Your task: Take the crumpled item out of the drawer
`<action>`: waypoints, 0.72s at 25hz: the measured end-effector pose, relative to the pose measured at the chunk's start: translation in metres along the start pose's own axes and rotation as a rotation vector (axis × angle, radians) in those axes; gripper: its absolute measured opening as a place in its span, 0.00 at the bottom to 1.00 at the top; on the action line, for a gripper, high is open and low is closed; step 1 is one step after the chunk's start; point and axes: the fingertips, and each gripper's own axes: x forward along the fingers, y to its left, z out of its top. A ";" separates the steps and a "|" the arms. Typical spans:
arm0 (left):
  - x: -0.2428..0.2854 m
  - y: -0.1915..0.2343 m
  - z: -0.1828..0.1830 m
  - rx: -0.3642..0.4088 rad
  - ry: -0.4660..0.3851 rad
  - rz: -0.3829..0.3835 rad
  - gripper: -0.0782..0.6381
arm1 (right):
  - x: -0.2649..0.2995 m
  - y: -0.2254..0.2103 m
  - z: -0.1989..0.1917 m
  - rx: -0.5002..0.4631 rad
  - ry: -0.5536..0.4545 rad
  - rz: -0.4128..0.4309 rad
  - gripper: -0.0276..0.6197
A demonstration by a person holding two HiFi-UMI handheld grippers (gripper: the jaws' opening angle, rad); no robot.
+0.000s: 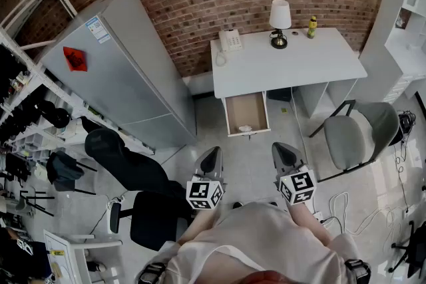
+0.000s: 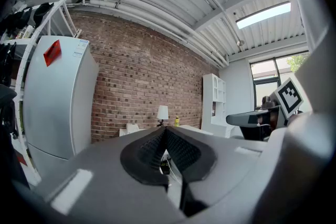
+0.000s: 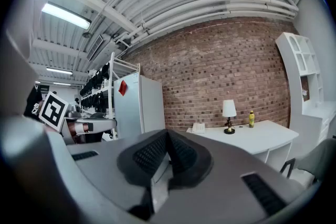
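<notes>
- Head view: the drawer [image 1: 247, 111] under the white desk [image 1: 286, 66] stands pulled out. The crumpled item [image 1: 245, 128], a small pale wad, lies inside it close to the front edge.
- Head view: I hold my left gripper [image 1: 212, 155] and right gripper [image 1: 285, 149] side by side in front of me, over the floor and well apart from the desk. Neither is near the drawer.
- Left gripper view: my left gripper [image 2: 166, 136] has its ribbed pads pressed together with nothing between them. Beyond the tips I see the brick wall, the lamp [image 2: 163, 112] and the grey refrigerator [image 2: 55, 102]. The drawer is hidden behind the jaws.
- Right gripper view: my right gripper [image 3: 167, 138] is also pressed together and empty. It points toward the desk [image 3: 252, 136] with its lamp [image 3: 229, 109], bottle [image 3: 251, 118] and telephone [image 3: 198, 127]. The drawer does not show here.
- Progress, as I judge it: the drawer being open is the only part out of the way. I have yet to walk up, spread one set of jaws, pinch the wad and lift it clear of the drawer.
</notes>
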 end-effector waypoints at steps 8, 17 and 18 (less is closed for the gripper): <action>-0.004 0.017 0.000 -0.008 0.008 -0.005 0.12 | 0.011 0.014 0.002 0.005 0.007 0.002 0.05; 0.000 0.036 -0.006 -0.018 0.019 -0.031 0.12 | 0.027 0.027 0.006 -0.011 -0.020 -0.007 0.05; 0.001 0.039 -0.006 -0.019 0.019 -0.035 0.12 | 0.030 0.028 0.006 -0.010 -0.022 -0.009 0.05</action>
